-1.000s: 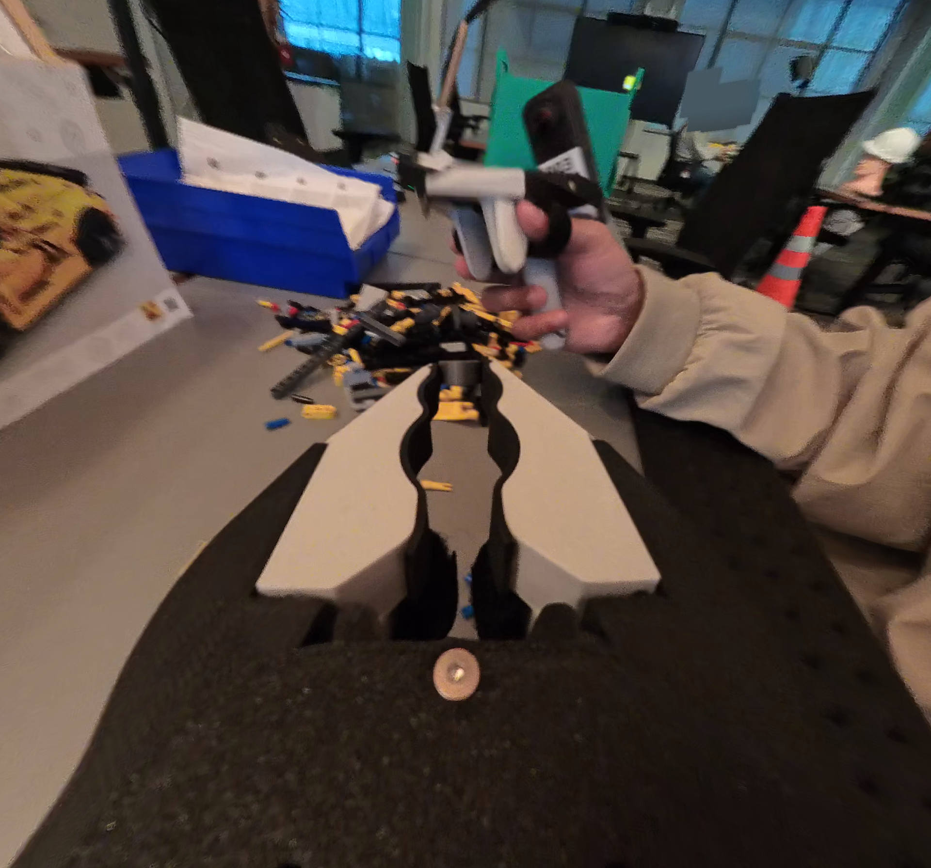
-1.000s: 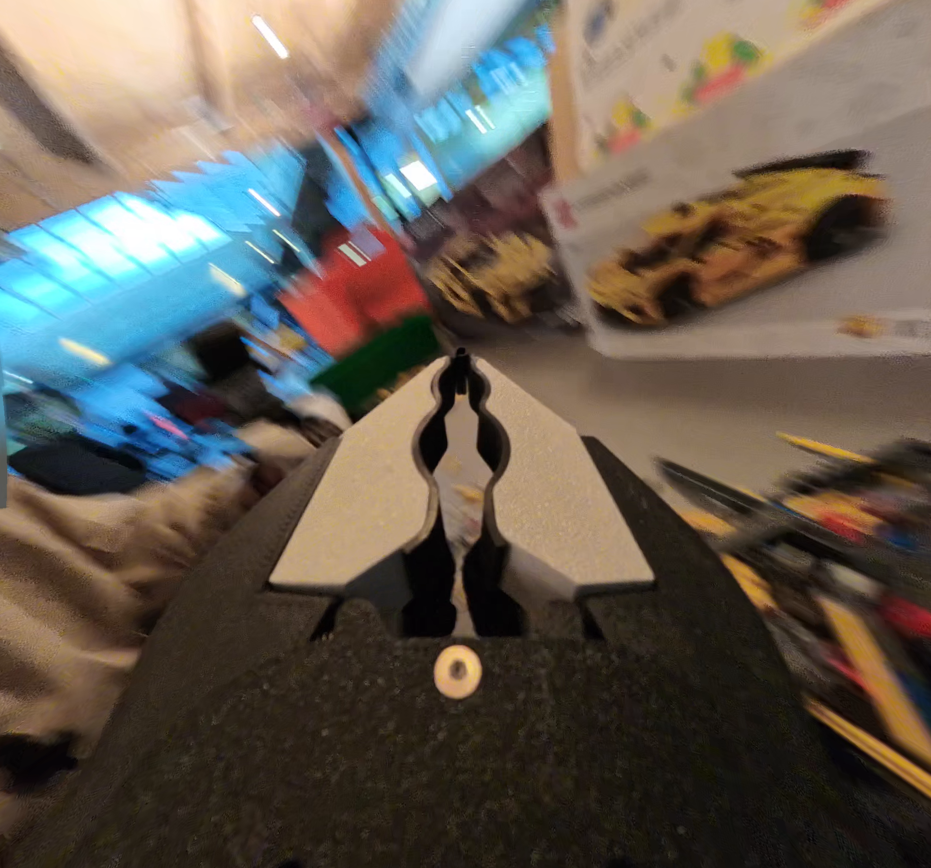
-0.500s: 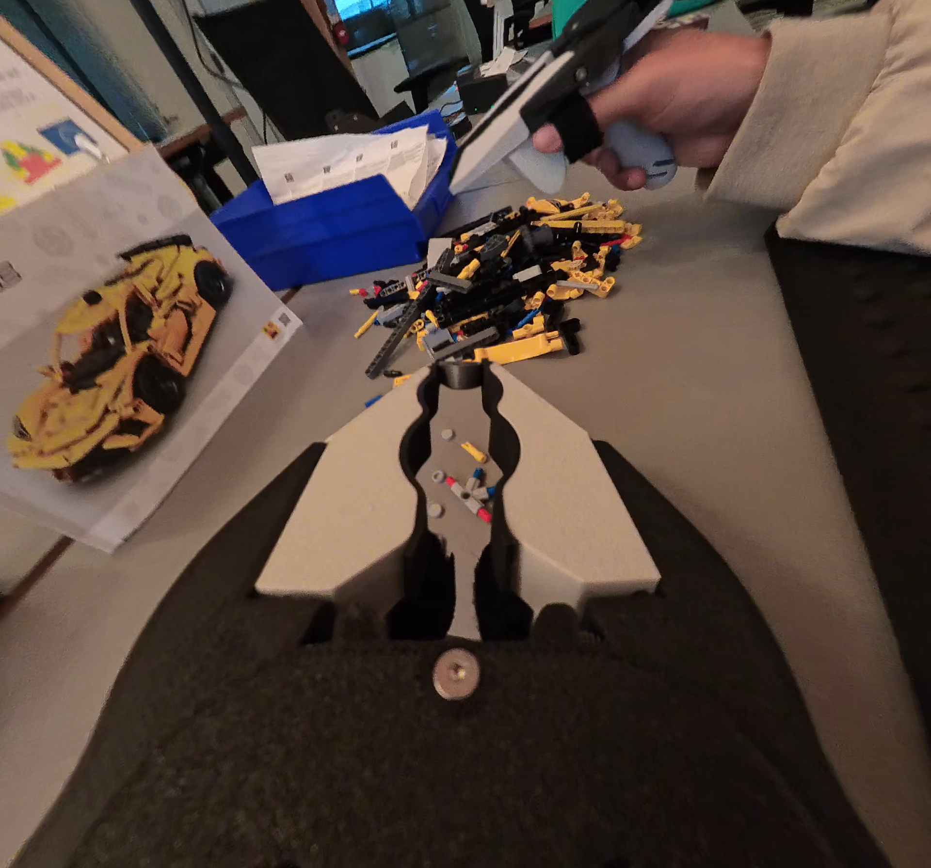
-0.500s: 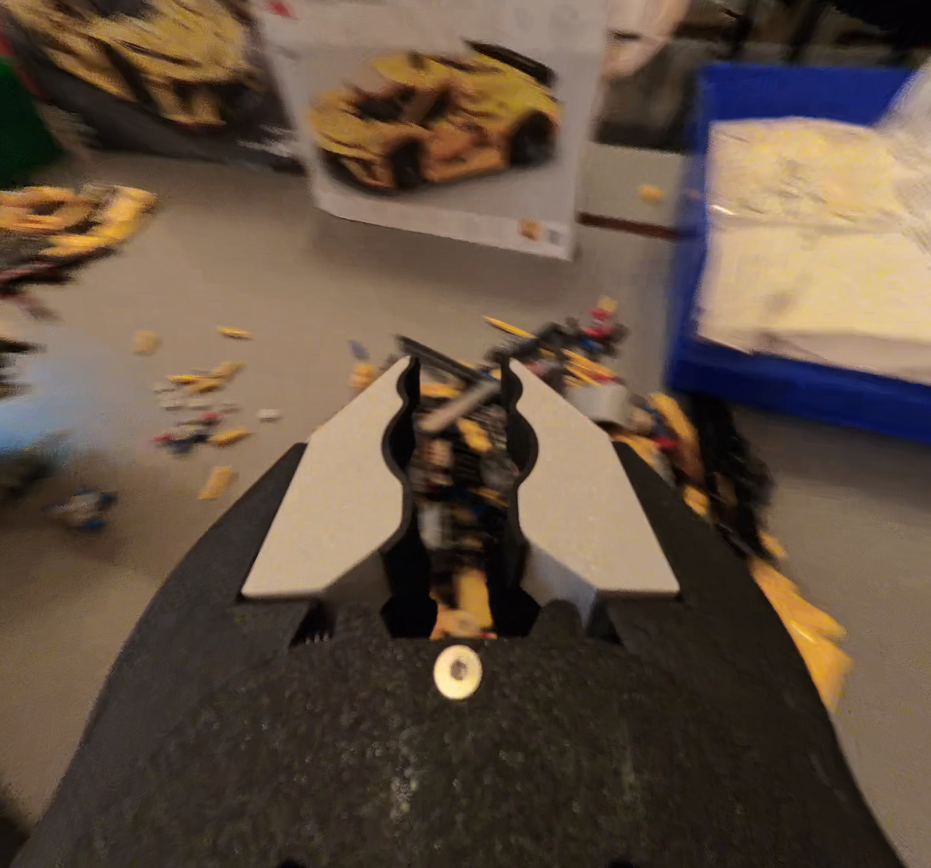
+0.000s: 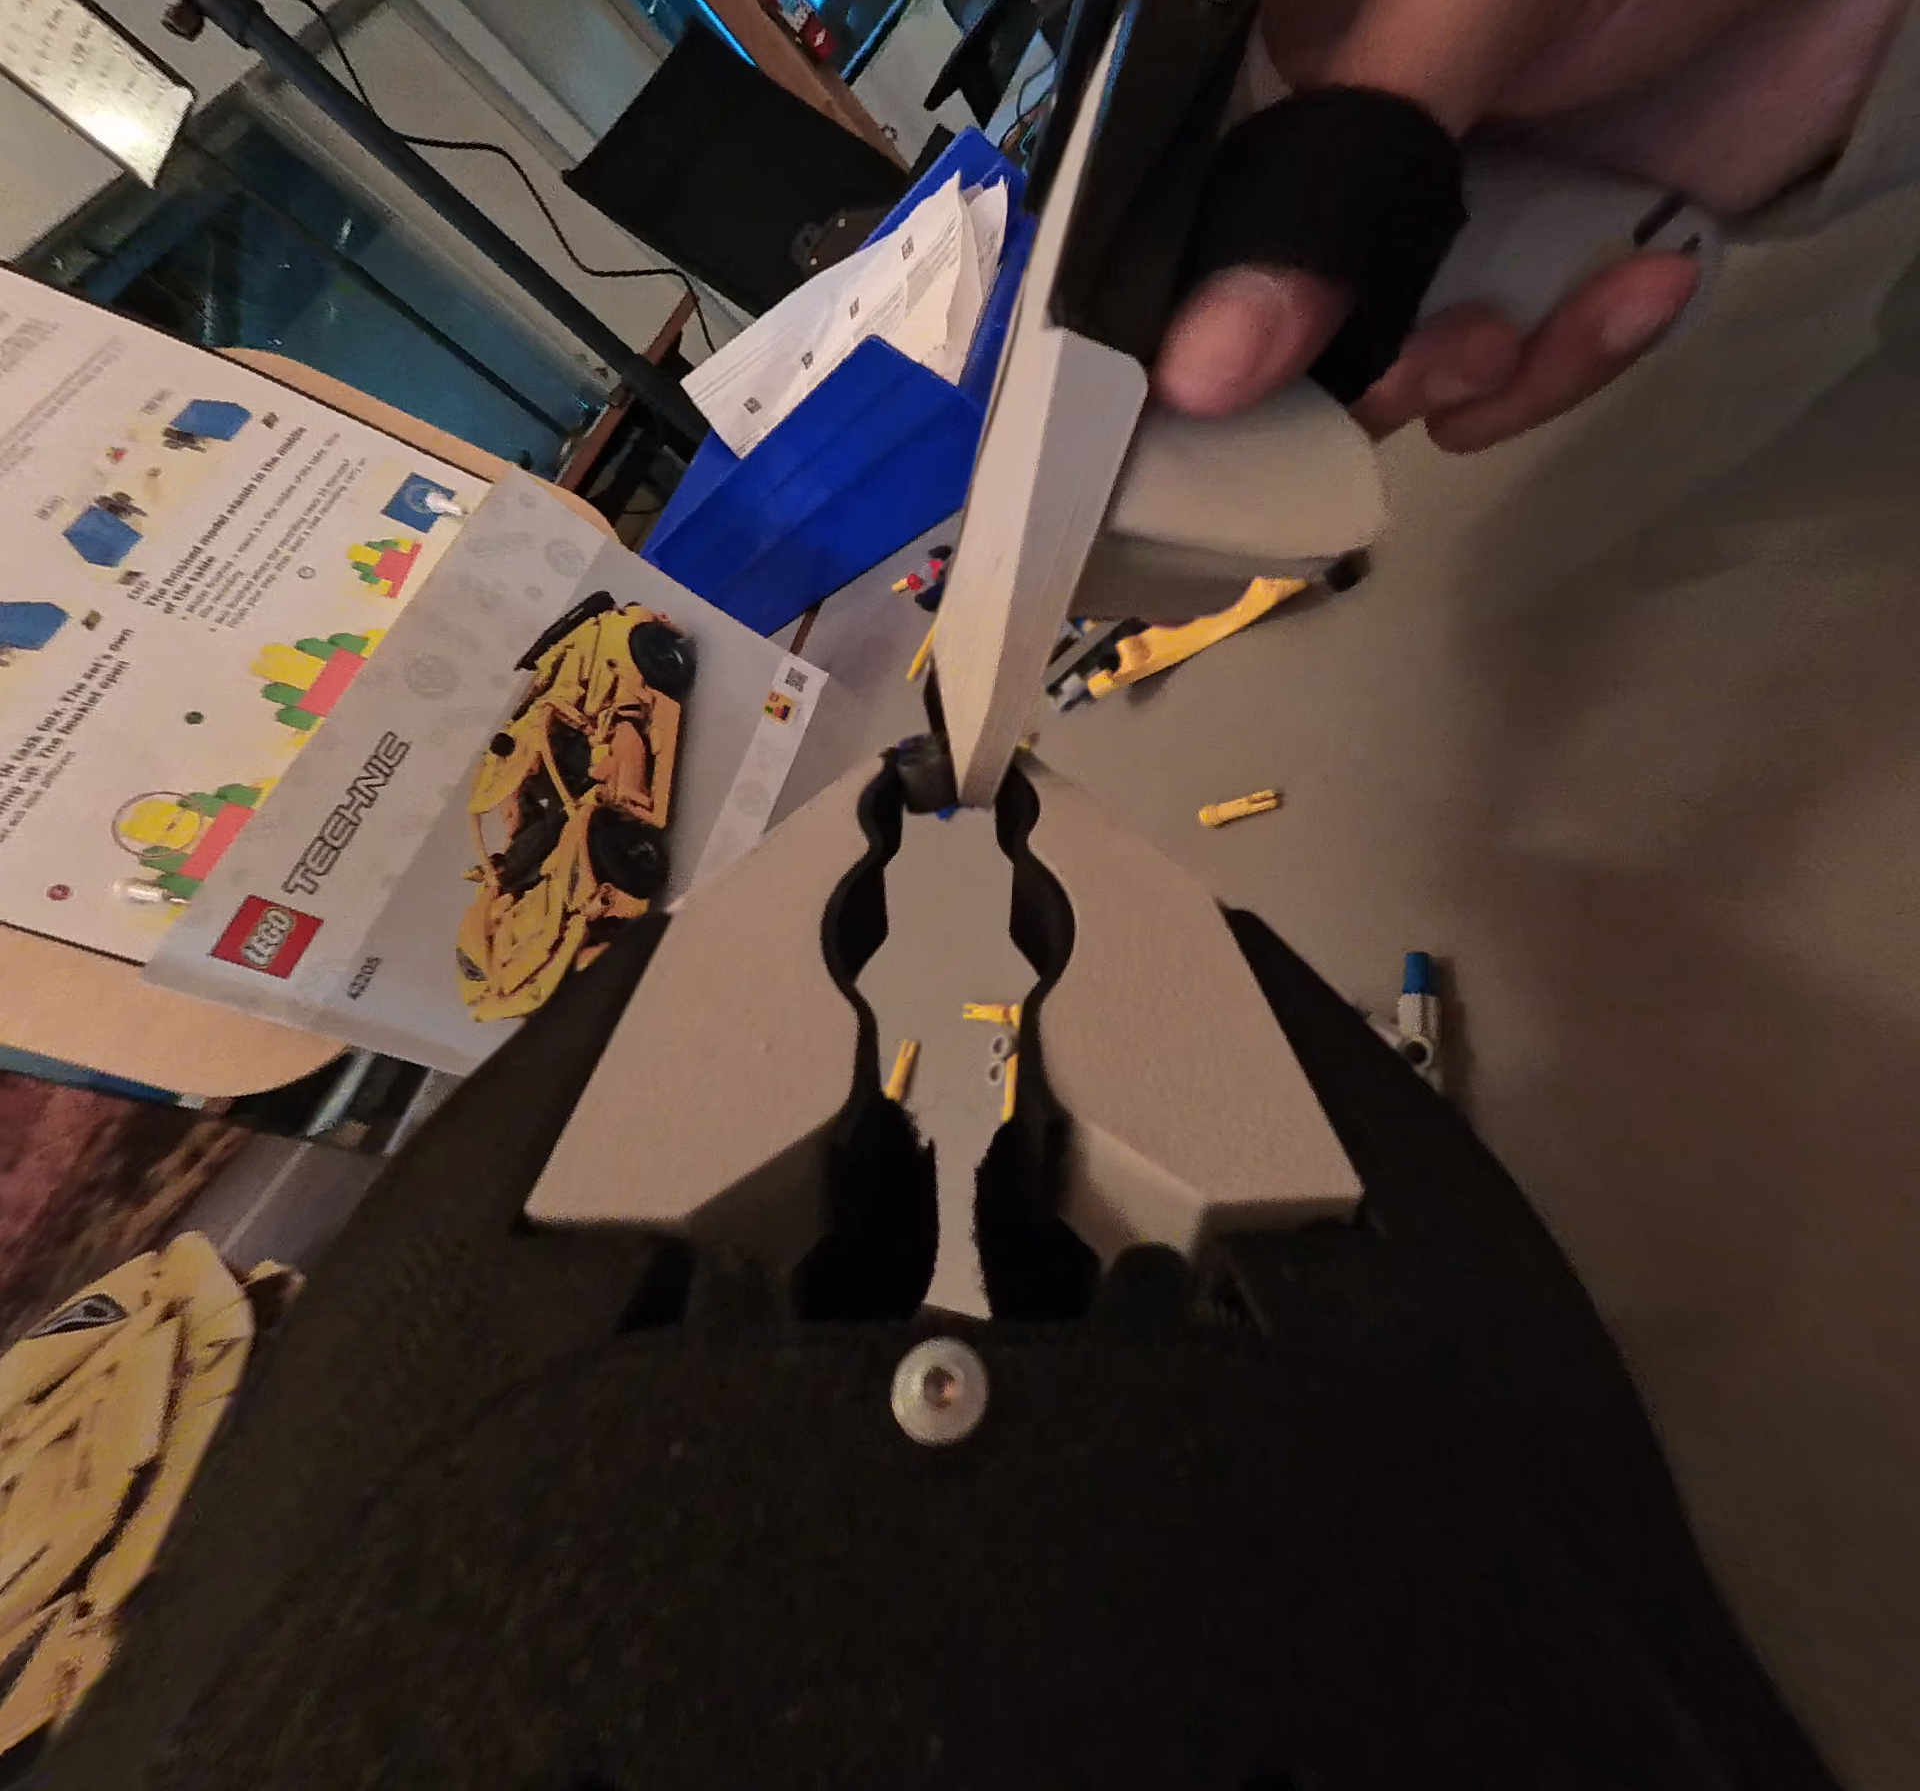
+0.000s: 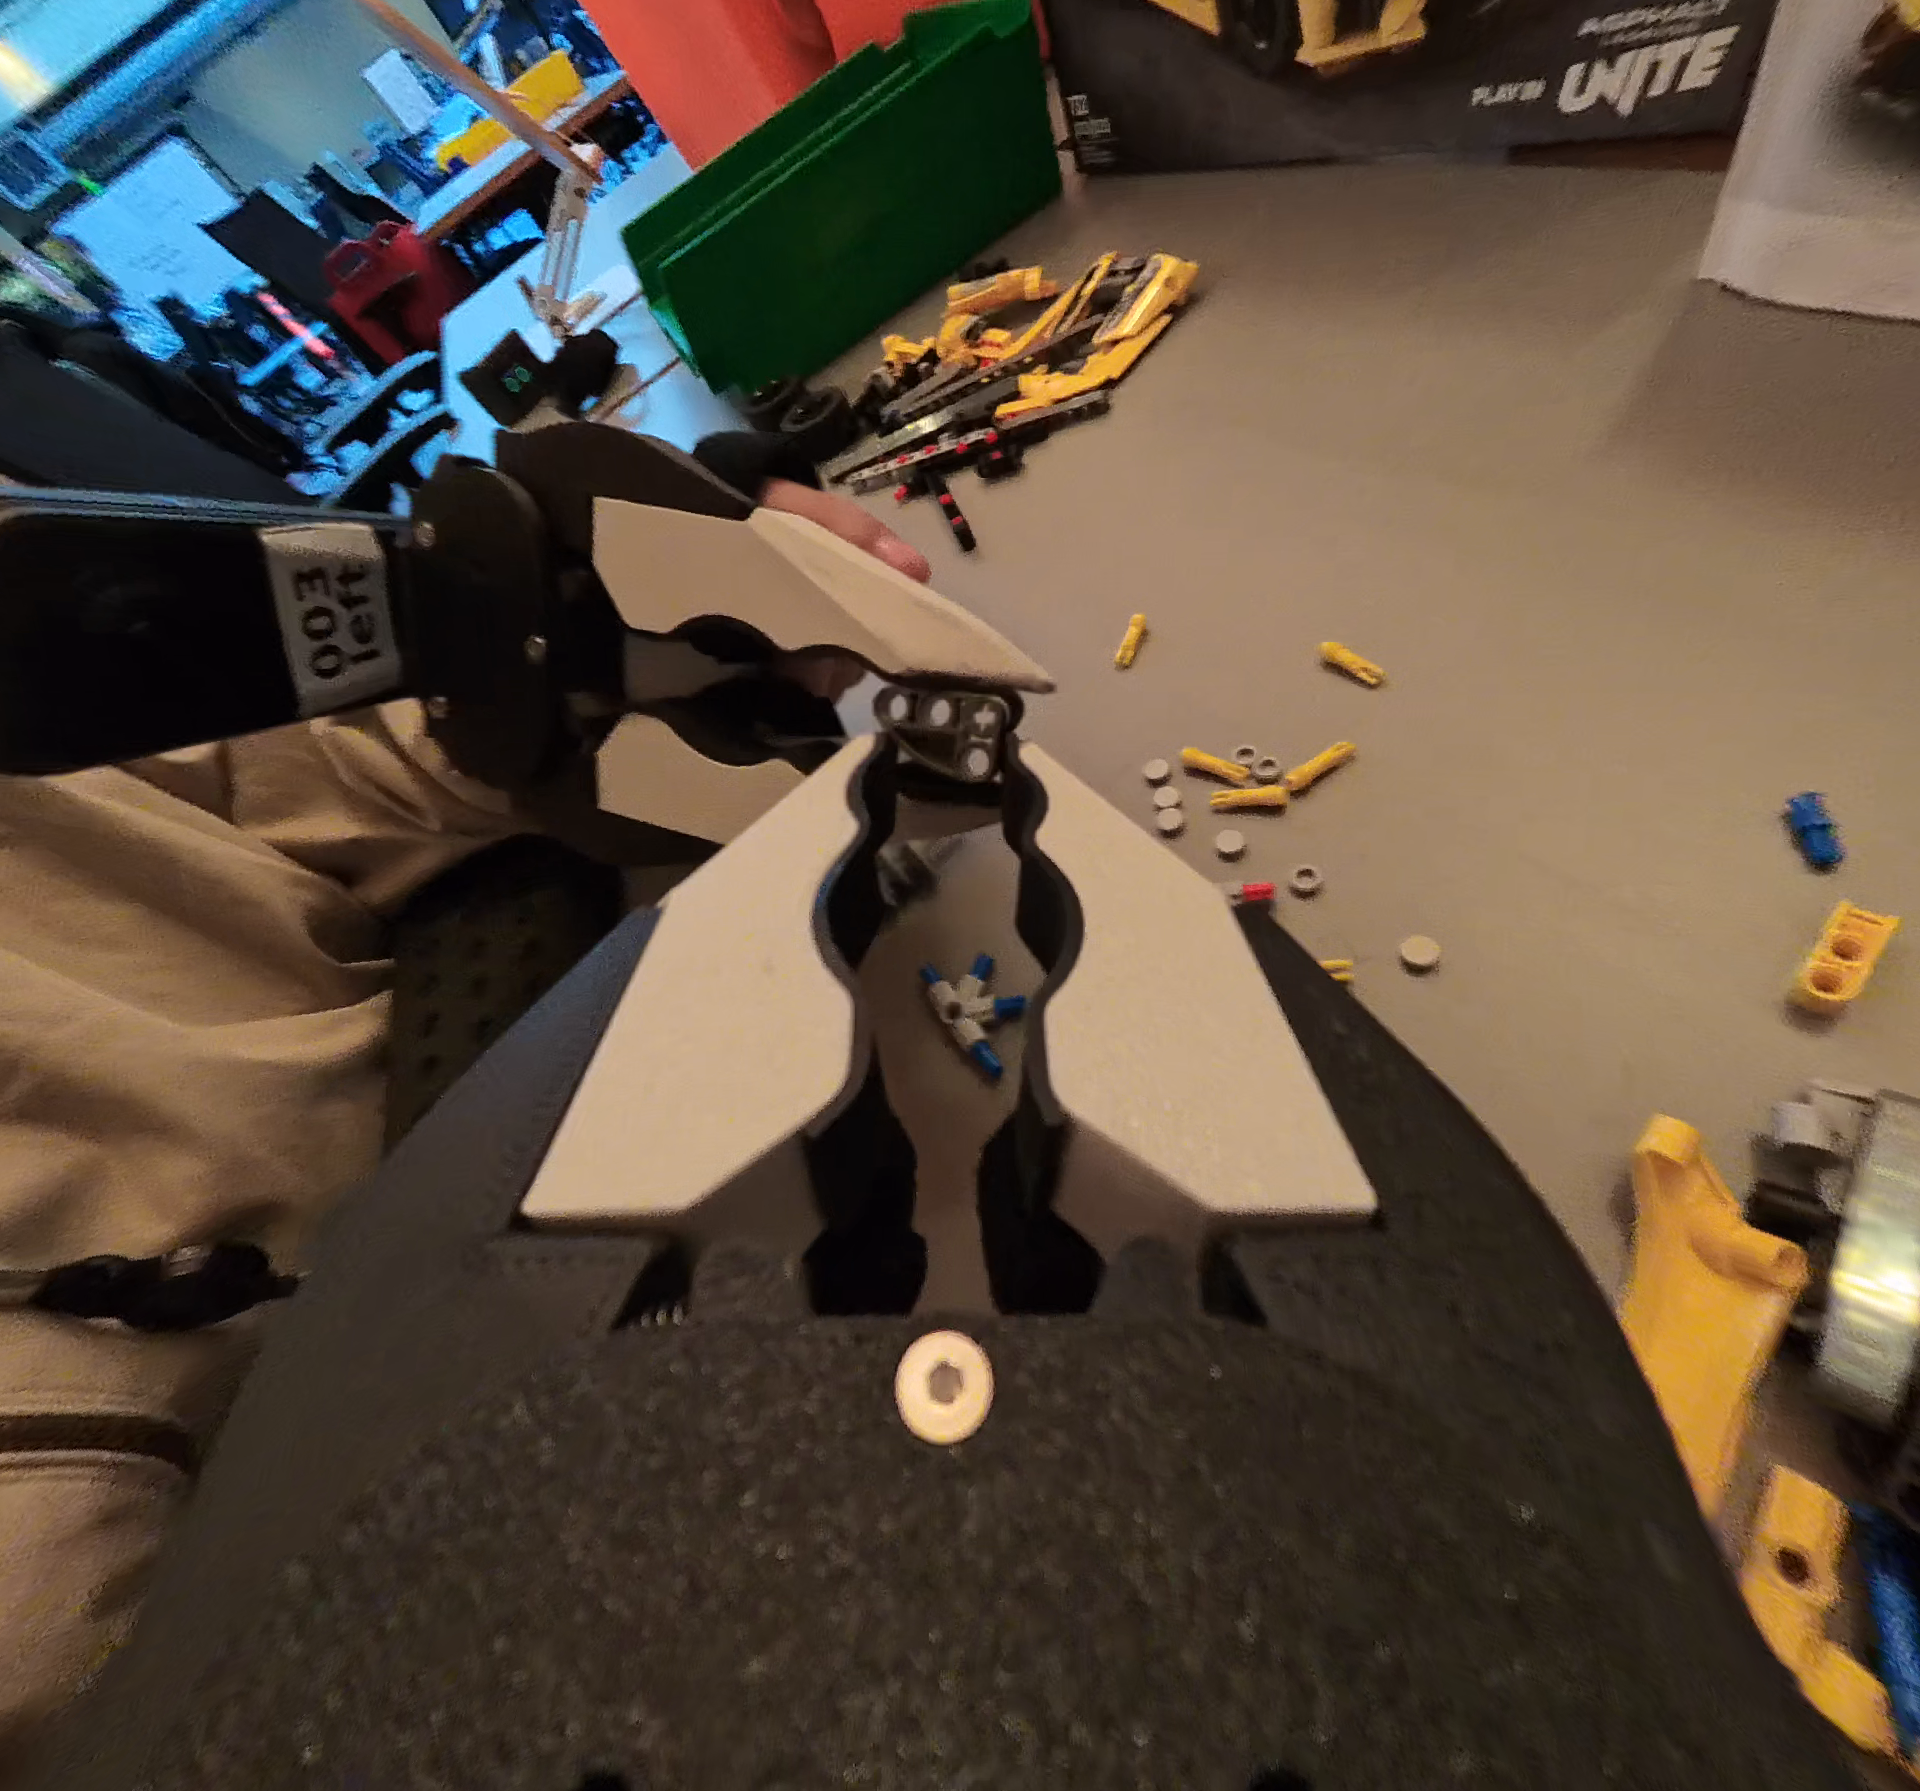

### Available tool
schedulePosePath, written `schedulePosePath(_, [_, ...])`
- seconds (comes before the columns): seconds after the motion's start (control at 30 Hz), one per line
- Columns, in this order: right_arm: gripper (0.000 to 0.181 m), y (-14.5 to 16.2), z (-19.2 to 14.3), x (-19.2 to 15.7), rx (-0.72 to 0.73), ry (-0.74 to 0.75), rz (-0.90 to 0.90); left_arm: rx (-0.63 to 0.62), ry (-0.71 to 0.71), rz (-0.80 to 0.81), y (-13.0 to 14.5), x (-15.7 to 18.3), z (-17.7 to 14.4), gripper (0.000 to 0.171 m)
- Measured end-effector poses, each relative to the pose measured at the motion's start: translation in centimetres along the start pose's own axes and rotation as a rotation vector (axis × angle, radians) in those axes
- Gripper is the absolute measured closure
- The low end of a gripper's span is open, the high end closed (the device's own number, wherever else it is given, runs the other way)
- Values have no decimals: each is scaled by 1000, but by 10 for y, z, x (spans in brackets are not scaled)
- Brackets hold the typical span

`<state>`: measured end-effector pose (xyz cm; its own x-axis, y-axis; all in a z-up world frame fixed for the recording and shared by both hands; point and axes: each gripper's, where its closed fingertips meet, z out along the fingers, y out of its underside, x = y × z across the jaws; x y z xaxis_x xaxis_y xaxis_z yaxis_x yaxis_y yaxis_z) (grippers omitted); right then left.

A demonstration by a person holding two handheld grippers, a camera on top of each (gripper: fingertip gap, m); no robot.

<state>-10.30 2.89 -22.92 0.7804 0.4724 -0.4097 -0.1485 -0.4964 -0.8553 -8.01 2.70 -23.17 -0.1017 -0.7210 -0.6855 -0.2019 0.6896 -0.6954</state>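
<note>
Grippers meet tip to tip. Right gripper (image 6: 940, 754) clamps a small dark perforated brick (image 6: 943, 731); left gripper (image 5: 951, 785) pinches its edge. Piece looks light, rigid, slippery; best gripped across flat faces.

Grey fingers, yellow bricks, blue bin

I am seeing pale grey fingers (image 6: 717, 993) on black bodies, a dark grey holed piece (image 6: 943, 731), yellow pins (image 6: 1247, 785) on a grey table (image 6: 1455, 494), a blue bin (image 5: 821, 484), a green box (image 6: 862, 203), a beige sleeve (image 6: 187, 962).
</note>
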Motion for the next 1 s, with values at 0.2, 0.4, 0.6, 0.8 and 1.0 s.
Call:
schedulePosePath(0.2, [166,3,-108,130,-87,664,-51,-162,324,-385,41,6,-11,145])
schedulePosePath(0.4, [167,49,-170,192,-204,903,2,-273,755,-484,54,66,-41,145])
schedulePosePath(0.6, [155,21,-162,176,-97,859,-110,-302,749,-357,49,91,-33,143])
schedulePosePath(0.8, [149,-2,-103,97,-36,461,-242,-283,704,-297,45,96,-22,156])
schedulePosePath(1.0, [155,57,-27,2,-244,-101,-310,-203,514,-107,39,69,-13,156])
